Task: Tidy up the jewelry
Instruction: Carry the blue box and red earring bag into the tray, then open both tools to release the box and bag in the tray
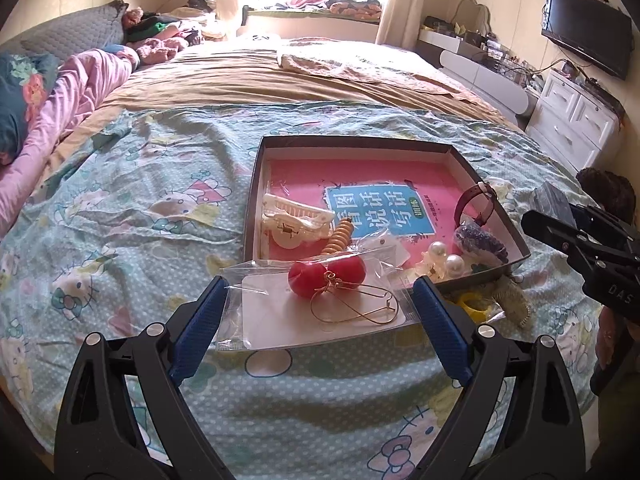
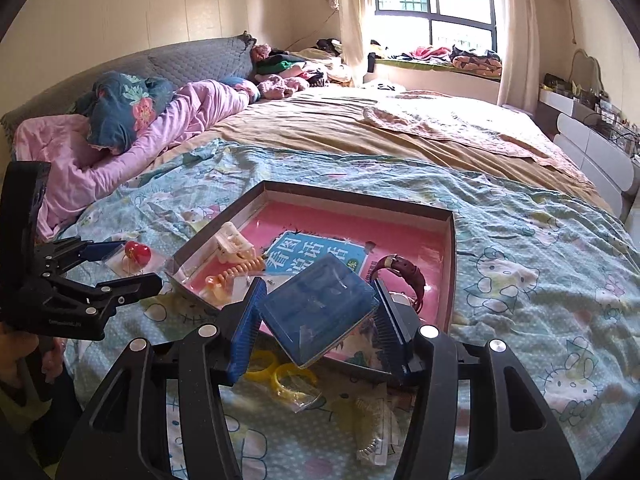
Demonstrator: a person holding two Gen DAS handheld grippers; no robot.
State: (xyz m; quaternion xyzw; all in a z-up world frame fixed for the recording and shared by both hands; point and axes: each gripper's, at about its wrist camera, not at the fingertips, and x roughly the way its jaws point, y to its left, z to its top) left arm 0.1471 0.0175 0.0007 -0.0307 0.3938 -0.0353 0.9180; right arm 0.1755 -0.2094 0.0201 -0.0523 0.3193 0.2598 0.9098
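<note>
- Blue-padded left gripper stands open, its fingers on either side of a clear packet of red ball earrings lying at the near edge of the dark tray.
- Right gripper clamps a translucent blue case, tilted above the tray.
- Hair clip, watch and pearls lie inside, on the cartoon-print bedspread.

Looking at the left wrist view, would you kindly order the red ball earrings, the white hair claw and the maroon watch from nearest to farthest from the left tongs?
1. Red ball earrings, bagged on their card, lying between the open left tongs.
2. White hair claw, inside the box, at its left side.
3. Maroon watch, against the box's right wall, farthest.
</note>
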